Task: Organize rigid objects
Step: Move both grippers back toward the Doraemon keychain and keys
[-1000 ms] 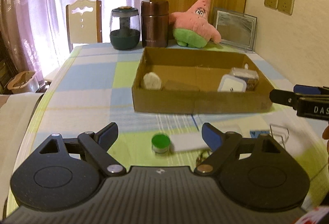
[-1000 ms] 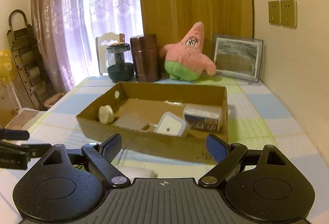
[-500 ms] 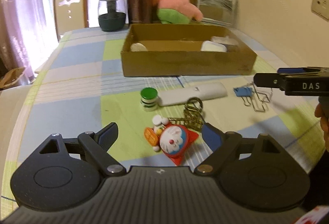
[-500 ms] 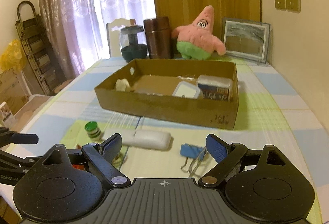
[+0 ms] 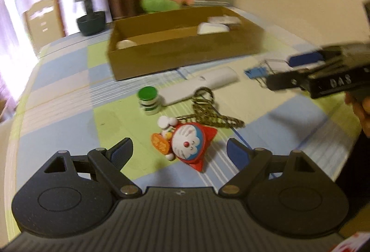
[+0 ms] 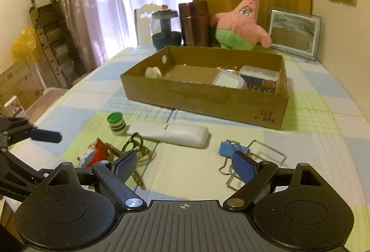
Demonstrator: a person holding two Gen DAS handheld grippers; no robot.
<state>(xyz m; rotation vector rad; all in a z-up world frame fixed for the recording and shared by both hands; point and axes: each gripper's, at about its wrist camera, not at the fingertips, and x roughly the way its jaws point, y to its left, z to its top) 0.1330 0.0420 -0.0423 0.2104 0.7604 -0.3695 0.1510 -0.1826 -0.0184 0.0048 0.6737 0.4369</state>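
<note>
The right gripper (image 6: 183,164) hangs wide open over the checked table (image 6: 312,136), with a blue clip (image 6: 229,148), a white case (image 6: 175,134) and a cardboard box (image 6: 208,99) ahead.

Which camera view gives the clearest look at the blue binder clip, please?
The right wrist view: the blue binder clip lies sharp and whole just beyond the open right gripper. In the left wrist view the clip is small, blurred and partly hidden behind that gripper's finger.

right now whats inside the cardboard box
Inside the cardboard box: a pale round object, a white square container and a clear-lidded printed box. The near wall hides the floor just behind it.
</note>
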